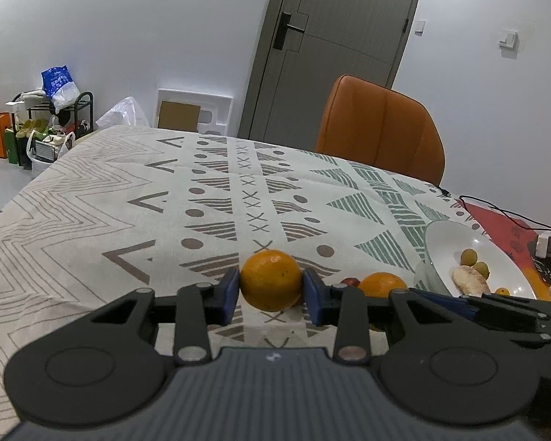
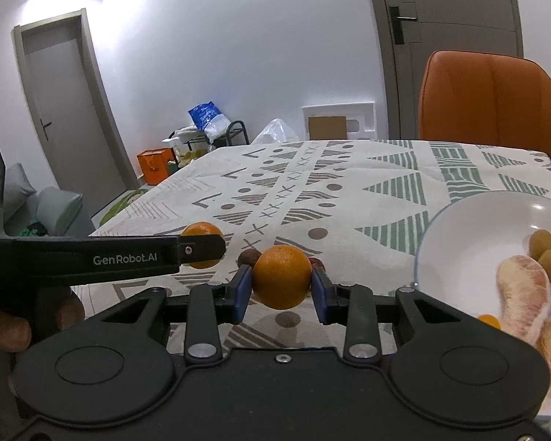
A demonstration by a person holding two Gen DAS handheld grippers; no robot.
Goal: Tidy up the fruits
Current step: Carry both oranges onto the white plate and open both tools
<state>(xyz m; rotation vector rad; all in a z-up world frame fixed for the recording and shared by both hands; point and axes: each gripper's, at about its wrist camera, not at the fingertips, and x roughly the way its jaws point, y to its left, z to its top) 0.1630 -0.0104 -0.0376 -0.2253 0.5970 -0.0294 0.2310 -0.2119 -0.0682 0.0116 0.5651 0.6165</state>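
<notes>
Left gripper (image 1: 271, 286) clamping one orange (image 1: 271, 280), right gripper (image 2: 282, 282) clamping another orange (image 2: 282, 276), white bowl (image 2: 459, 220) beside, seemingly pomelo segments (image 2: 523, 296) clear only in right view.

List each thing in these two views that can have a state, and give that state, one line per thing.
Left gripper: jaws shut on an orange, lifted off the tablecloth.
Right gripper: jaws shut on a second orange.
White bowl: upright on the table, partly filled with peeled citrus segments and small green-yellow fruits.
Near door: closed.
Far door: closed.
Orange chair: upright, unoccupied.
</notes>
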